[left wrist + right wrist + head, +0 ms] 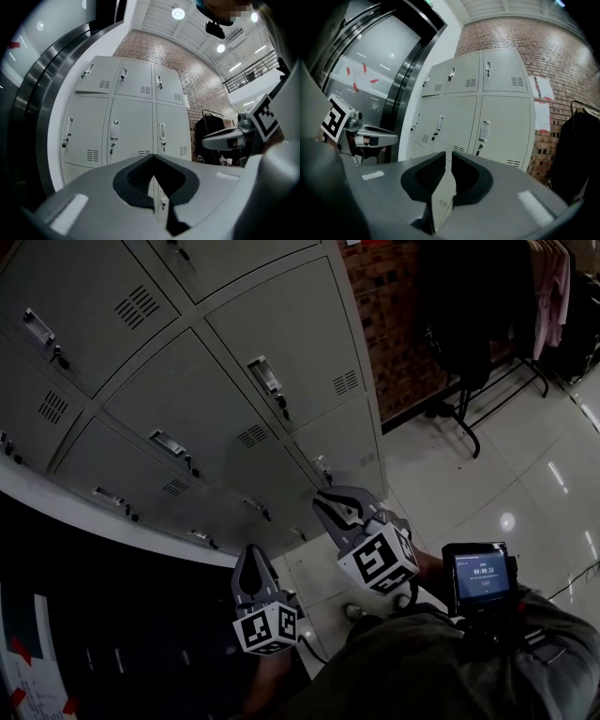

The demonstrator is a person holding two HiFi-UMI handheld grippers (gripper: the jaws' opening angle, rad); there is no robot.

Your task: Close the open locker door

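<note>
Bank of pale grey sheet-metal lockers [234,381], standing ahead of both grippers and apart from them, filling the upper left of the head view; no door is plainly ajar in any view, so the open one cannot be singled out. Left hand-held grey gripper [152,159]: jaw tips pressed together, nothing between; right hand-held grey gripper [446,157]: jaws a narrow slit apart, likewise empty. Likely hazards: a hard jaw tip may skid on the smooth painted steel if it pushes off-square; a tip may snag a recessed metal handle [264,374]; a brisk shove may make the door rebound unlatched. Counts: two grippers, each bearing one marker cube [267,626]; three locker columns; six whole doors in the left gripper view, a lower row partly hidden; one black clothes rack [467,418].
</note>
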